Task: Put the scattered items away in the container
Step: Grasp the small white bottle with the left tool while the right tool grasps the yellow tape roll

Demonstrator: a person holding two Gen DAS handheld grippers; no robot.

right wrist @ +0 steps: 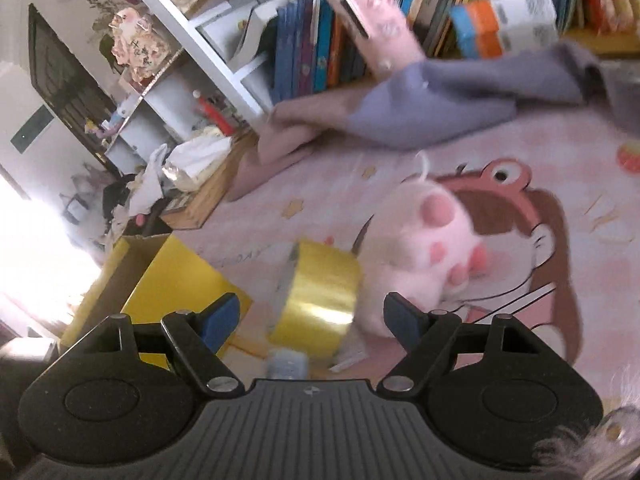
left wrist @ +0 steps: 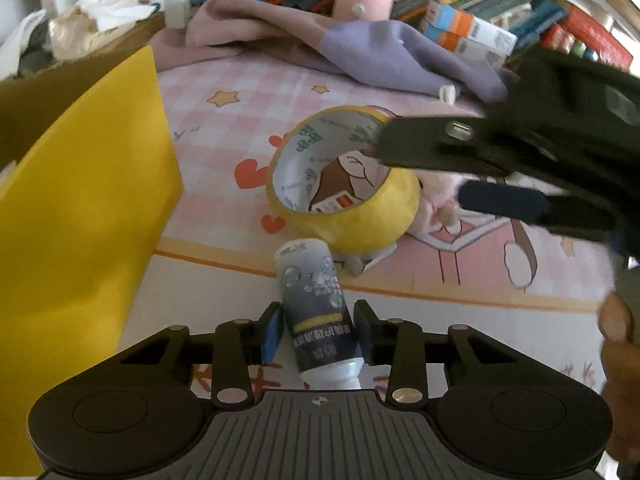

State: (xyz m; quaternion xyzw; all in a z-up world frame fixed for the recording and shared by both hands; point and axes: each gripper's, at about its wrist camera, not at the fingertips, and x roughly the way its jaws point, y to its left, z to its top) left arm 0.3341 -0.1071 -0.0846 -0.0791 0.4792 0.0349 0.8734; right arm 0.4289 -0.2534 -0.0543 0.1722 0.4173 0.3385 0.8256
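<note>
- The roll of yellow tape (left wrist: 344, 184) lies tilted on the pink cartoon mat (left wrist: 224, 128), and every place below is given from it.
- Just in front of the tape, on the near side, a small bottle (left wrist: 316, 304) with a dark label and a white cap lies on the mat, its far end close to the roll.
- The left gripper (left wrist: 318, 330) sits around the bottle, its blue pads (left wrist: 273, 330) drawn in against the bottle's sides, pinching it.
- To the left of the tape stands the yellow box (left wrist: 88, 200), a cardboard container with an open top, well within the same stretch of mat.
- On the right of the tape a pink plush paw (right wrist: 432, 248) leans against the roll.
- The right gripper (right wrist: 312, 316) hovers over the tape with its fingers (right wrist: 220, 316) spread wide; nothing is between them, and in the left wrist view its upper finger reaches across the roll's rim.
- Behind the tape, a mauve and lilac cloth (left wrist: 360, 48) is bunched at the mat's far edge.
- Farther behind, rows of books (right wrist: 320, 40) stand on a shelf.
- The right wrist view is blurred.
</note>
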